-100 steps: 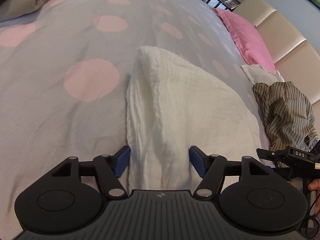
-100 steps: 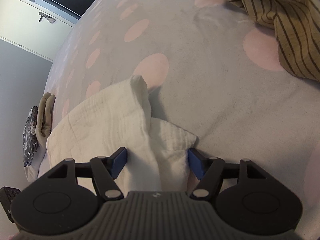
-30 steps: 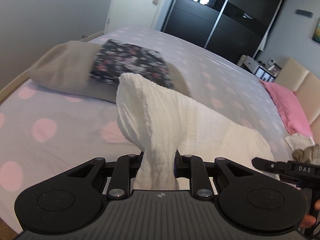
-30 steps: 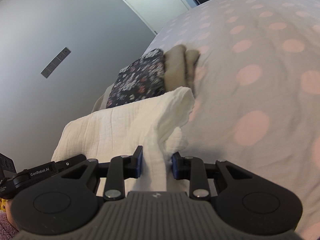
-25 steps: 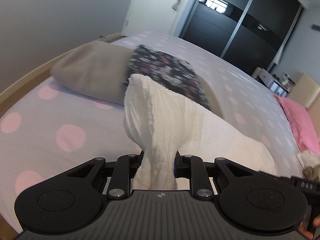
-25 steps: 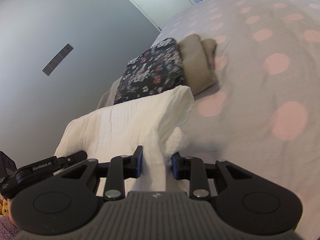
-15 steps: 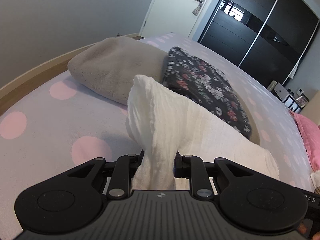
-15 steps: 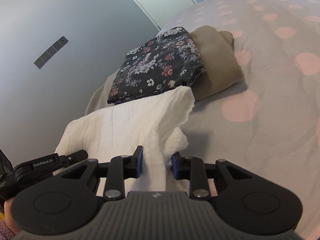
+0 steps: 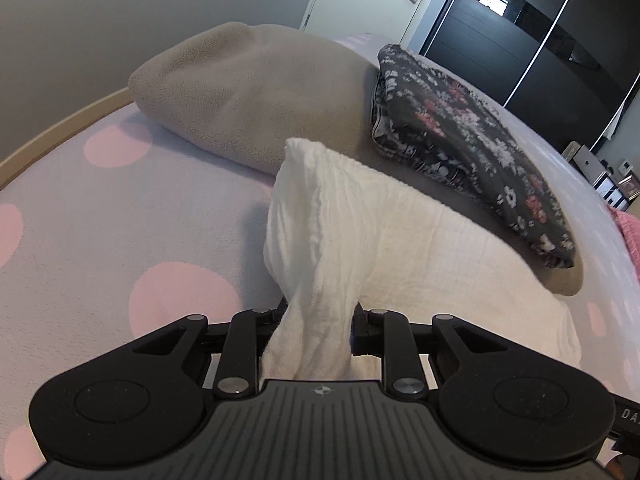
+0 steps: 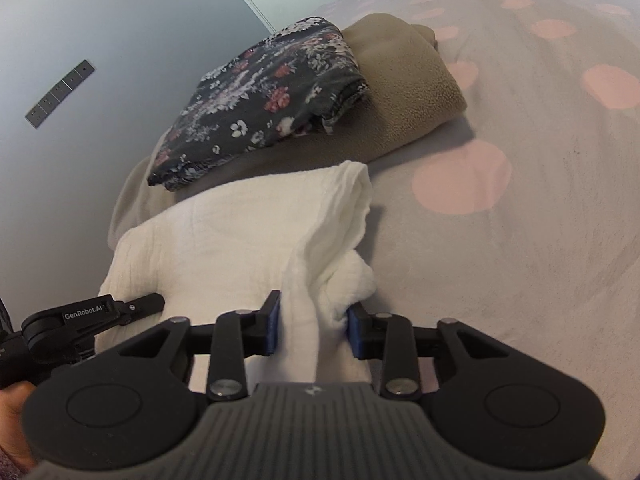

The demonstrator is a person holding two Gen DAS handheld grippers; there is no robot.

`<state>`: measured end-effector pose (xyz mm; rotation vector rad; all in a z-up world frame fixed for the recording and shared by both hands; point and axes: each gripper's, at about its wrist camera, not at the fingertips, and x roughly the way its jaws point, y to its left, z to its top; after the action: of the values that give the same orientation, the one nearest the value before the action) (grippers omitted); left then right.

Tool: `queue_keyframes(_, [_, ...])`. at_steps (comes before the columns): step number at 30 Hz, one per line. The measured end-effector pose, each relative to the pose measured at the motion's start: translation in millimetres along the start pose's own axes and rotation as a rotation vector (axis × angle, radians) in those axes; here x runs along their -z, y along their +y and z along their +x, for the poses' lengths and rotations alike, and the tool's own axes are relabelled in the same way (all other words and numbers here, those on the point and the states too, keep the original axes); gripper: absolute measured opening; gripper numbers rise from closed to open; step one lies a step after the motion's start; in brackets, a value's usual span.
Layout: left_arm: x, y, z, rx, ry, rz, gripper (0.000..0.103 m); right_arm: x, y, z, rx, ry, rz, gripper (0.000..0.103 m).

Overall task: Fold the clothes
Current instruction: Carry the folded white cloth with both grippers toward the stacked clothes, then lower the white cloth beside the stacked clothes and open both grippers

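A folded white crinkled garment (image 9: 400,240) hangs between both grippers, just in front of a stack of folded clothes. My left gripper (image 9: 318,326) is shut on its left end, the cloth bunched between the pads. My right gripper (image 10: 314,330) is shut on the right end (image 10: 248,236) of the same garment. The stack is a beige fleece (image 9: 256,92) with a dark floral garment (image 9: 464,136) lying on top. In the right wrist view the fleece (image 10: 404,92) and floral piece (image 10: 272,92) lie just beyond the white cloth, whose far edge overlaps the fleece.
The bed has a grey cover with pink dots (image 9: 120,216). A wooden bed edge (image 9: 60,132) runs at the left, with a grey wall behind. Dark wardrobe doors (image 9: 520,40) stand at the far right. The other gripper's body (image 10: 80,320) and a hand show at the lower left of the right wrist view.
Both grippers shut on the white garment, lifted it and carried it across the bed to the stack of fleece and floral garment, which now looms close.
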<state>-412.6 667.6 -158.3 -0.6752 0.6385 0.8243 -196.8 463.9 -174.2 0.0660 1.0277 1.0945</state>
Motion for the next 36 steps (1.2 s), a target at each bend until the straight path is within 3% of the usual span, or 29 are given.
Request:
queue_keyframes(3, [0,-6,-1,-0.039,-0.004,0.027,0.030,-5,-1,-1,0.015,0.008,-0.028,0.048])
queue_keyframes(5, [-3,-5,-9,-0.056,-0.027,0.016,0.038,-11,-7,-9,0.011,0.007,-0.015,0.054])
queue_keyframes(9, [-10,4,-36,-0.108,-0.105,-0.050,0.042,-19,-23,-42,0.083,-0.068,-0.002,0.055])
queue_keyframes(13, [-8,4,-66,-0.200,-0.167,-0.086,0.041,-22,-26,-68,0.092,-0.129,-0.025,0.045])
queue_keyframes(14, [-6,3,-71,-0.209,-0.158,-0.083,0.040,-21,-20,-73,0.071,-0.141,-0.061,0.039])
queue_keyframes(16, [-1,0,-76,-0.207,-0.109,-0.067,0.031,-15,-2,-77,0.032,-0.155,-0.153,0.037])
queue_keyframes(19, [9,-4,-75,-0.181,-0.071,-0.056,0.029,1,26,-72,-0.012,-0.140,-0.290,0.028])
queue_keyframes(23, [20,-1,-58,-0.186,-0.039,-0.044,0.027,19,45,-51,0.016,-0.091,-0.393,0.026])
queue_keyframes(29, [31,13,-30,-0.174,-0.015,-0.076,0.028,23,32,-23,0.081,-0.037,-0.391,0.024])
queue_keyframes(33, [31,7,-36,-0.197,-0.045,-0.076,0.039,21,29,-15,0.092,-0.014,-0.404,0.024])
queue_keyframes(36, [32,-2,-47,-0.224,-0.074,-0.069,0.040,18,30,-15,0.090,0.003,-0.412,0.024])
